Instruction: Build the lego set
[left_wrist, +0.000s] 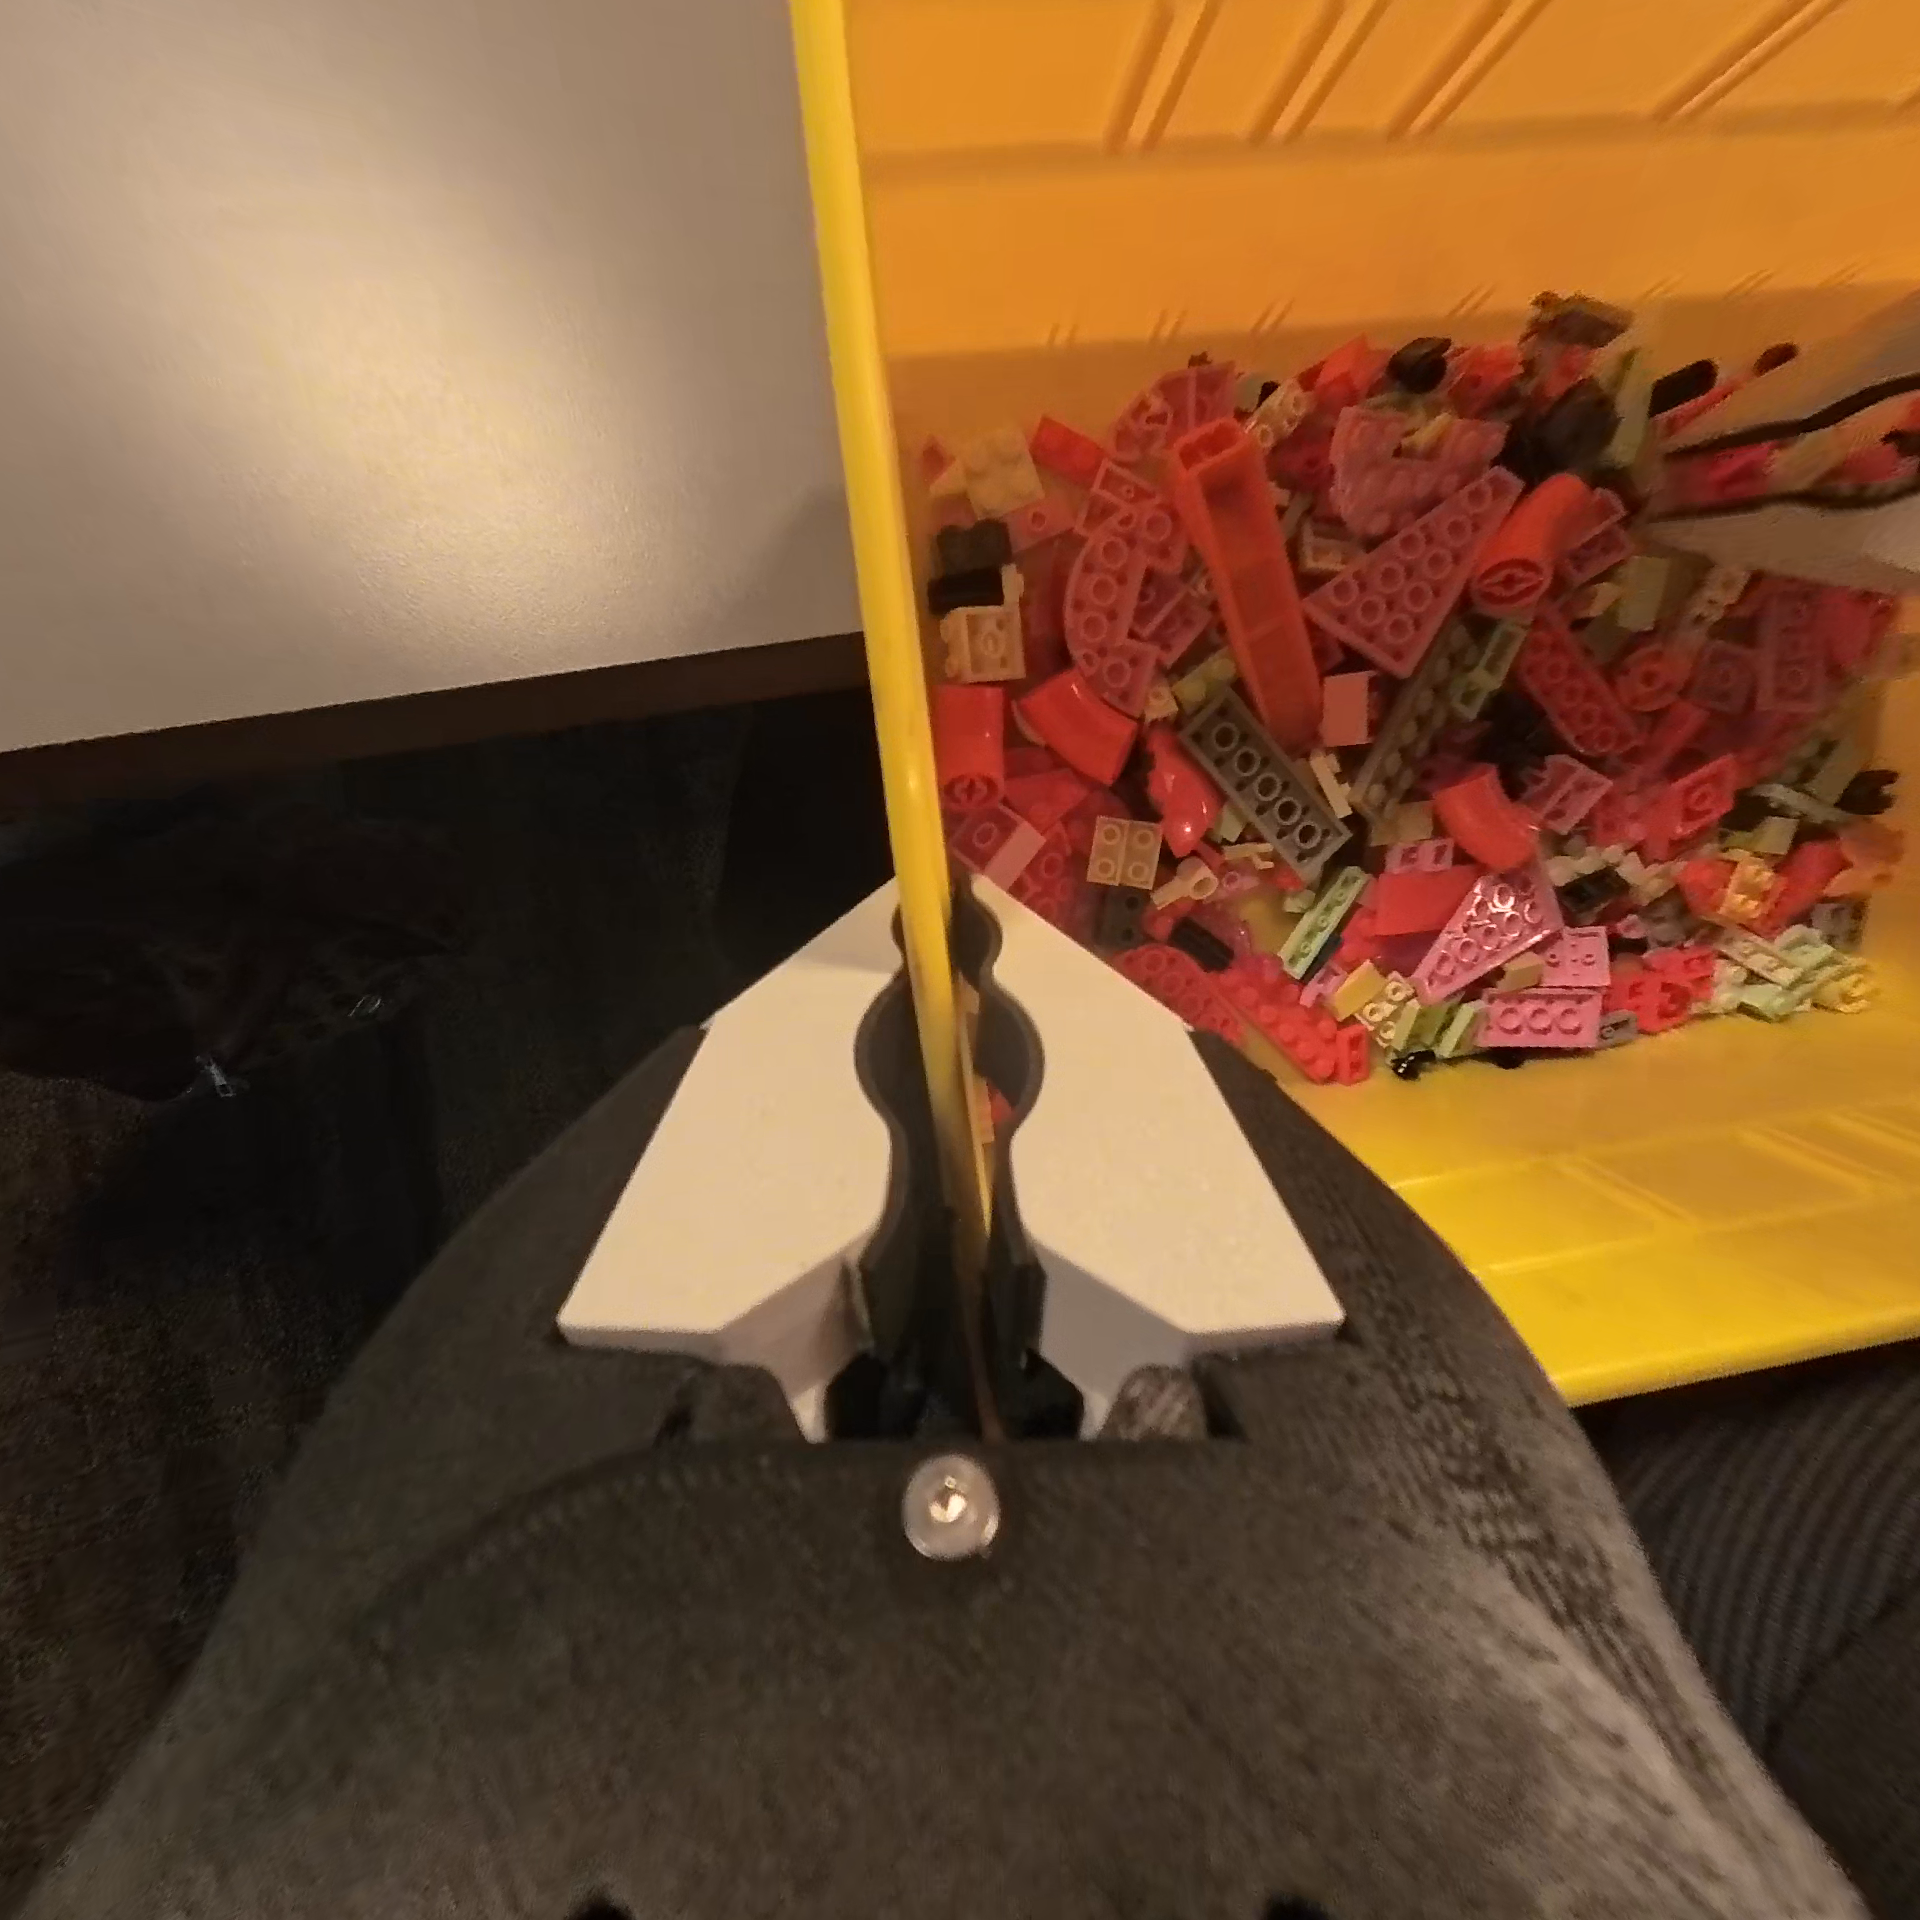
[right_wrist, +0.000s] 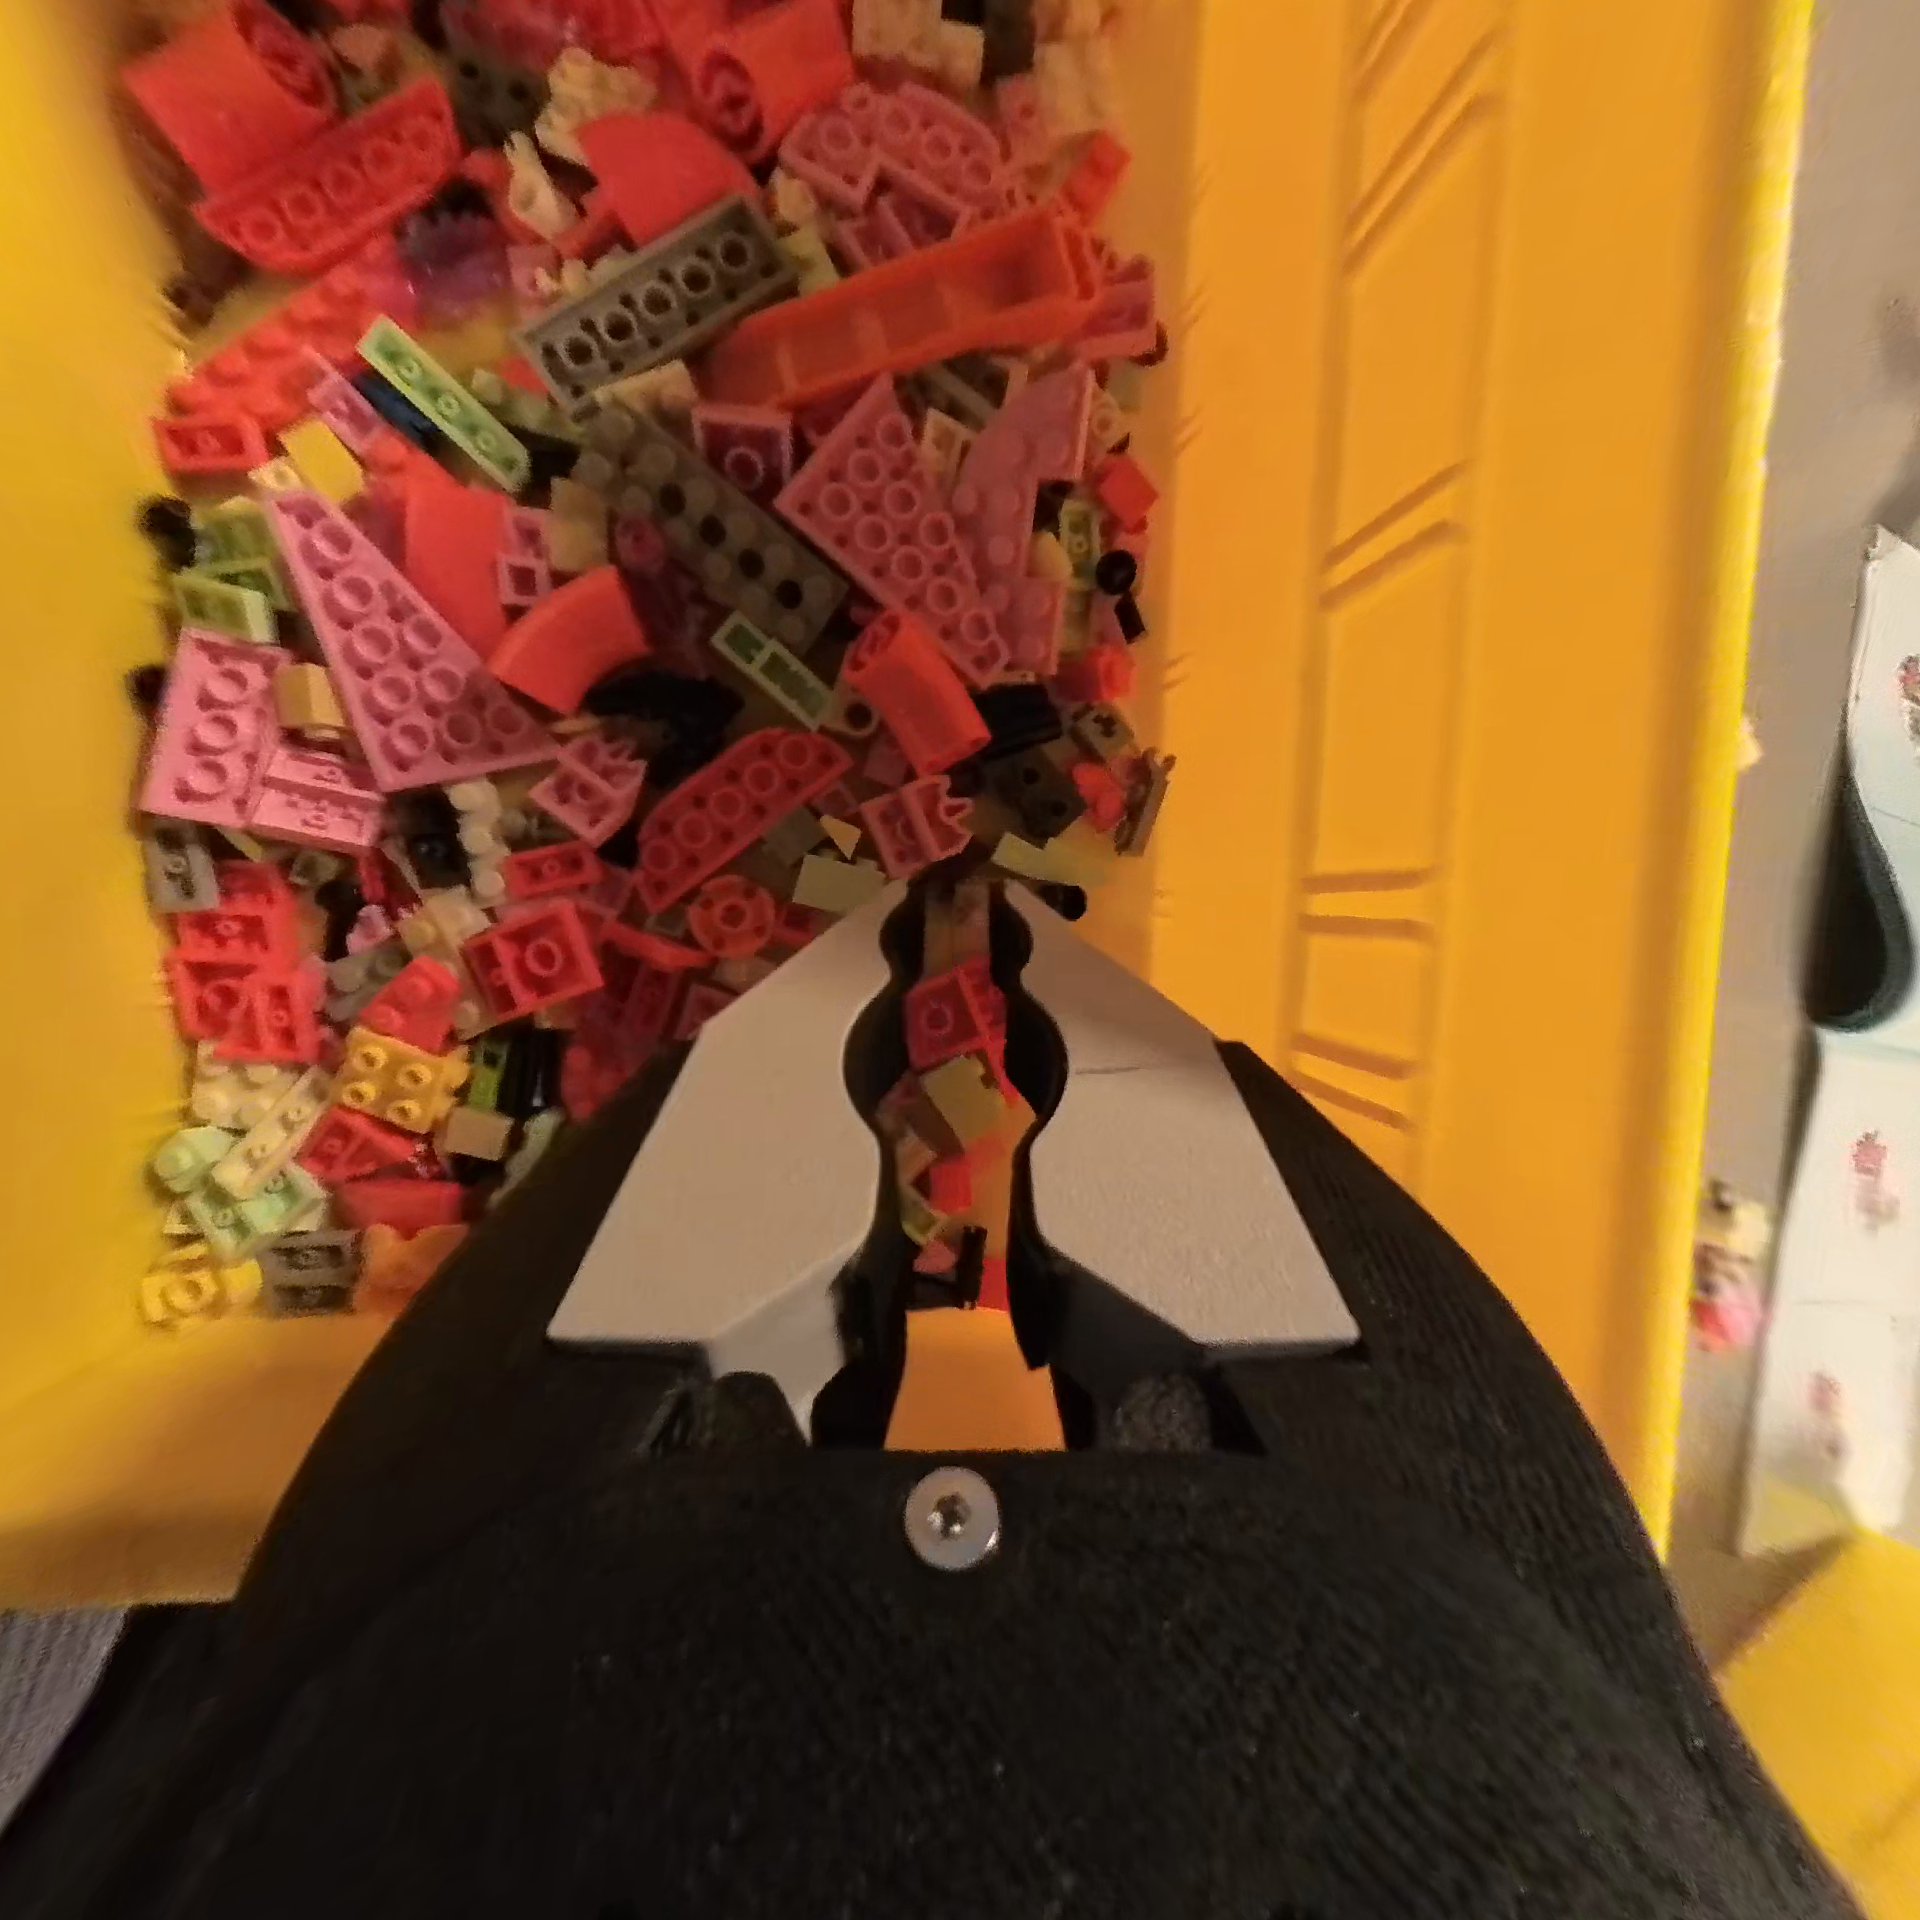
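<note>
Left gripper (left_wrist: 940, 925): your jaws are clenched on the thin rim (left_wrist: 868, 582) of the yellow bin (left_wrist: 1455, 1236); the rim runs straight up between both pads. The bin appears tipped on its side, with its opening facing you.

Bricks (left_wrist: 1403, 748): a loose heap piled against the bin's inner wall. Mostly red and pink, with grey, pale green, tan and black pieces. Among them lie a long orange piece (left_wrist: 1242, 561) and a grey plate (left_wrist: 1273, 790).

Right gripper (right_wrist: 951, 914): your jaws are nearly together, with the tips at the near edge of the heap. A small dark, tan-streaked piece (right_wrist: 961, 930) sits between the fingertips; I cannot tell whether the pads press on it. A red brick (right_wrist: 951, 1013) shows through the gap behind the tips.

Surroundings: white wall (left_wrist: 395, 343) and dark fabric (left_wrist: 364, 1039) to the left of the bin.
</note>
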